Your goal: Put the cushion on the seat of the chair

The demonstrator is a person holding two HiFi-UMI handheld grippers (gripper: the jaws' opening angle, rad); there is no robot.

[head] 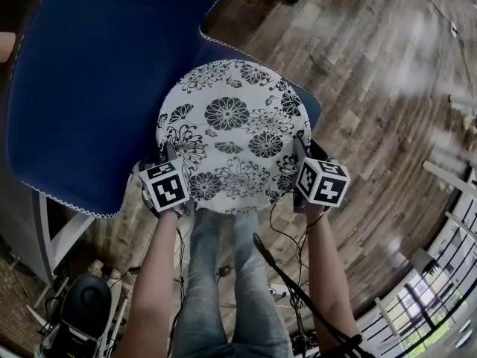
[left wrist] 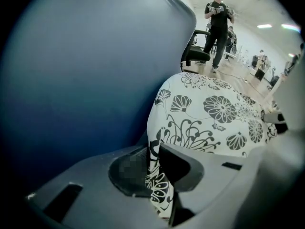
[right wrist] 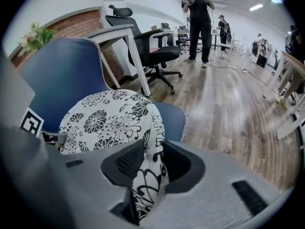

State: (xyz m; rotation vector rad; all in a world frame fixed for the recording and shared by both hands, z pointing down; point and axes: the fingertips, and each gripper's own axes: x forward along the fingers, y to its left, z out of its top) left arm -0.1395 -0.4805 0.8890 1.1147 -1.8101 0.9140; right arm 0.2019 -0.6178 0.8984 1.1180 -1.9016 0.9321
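The chair back (head: 82, 88) rose at the left, its edge just beside the cushion (head: 231, 136). My left gripper (left wrist: 153, 171) had its jaws apart, the cushion's near rim loose between them. The cushion rested on the seat (head: 311, 109), covering nearly all of it. My right gripper (right wrist: 150, 168) gaped wider round the same rim. Bare floor (head: 373, 148) lay open to the right.

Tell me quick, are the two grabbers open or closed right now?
Left gripper: open a little, cushion edge between its jaws.
Right gripper: open, cushion edge between its jaws.
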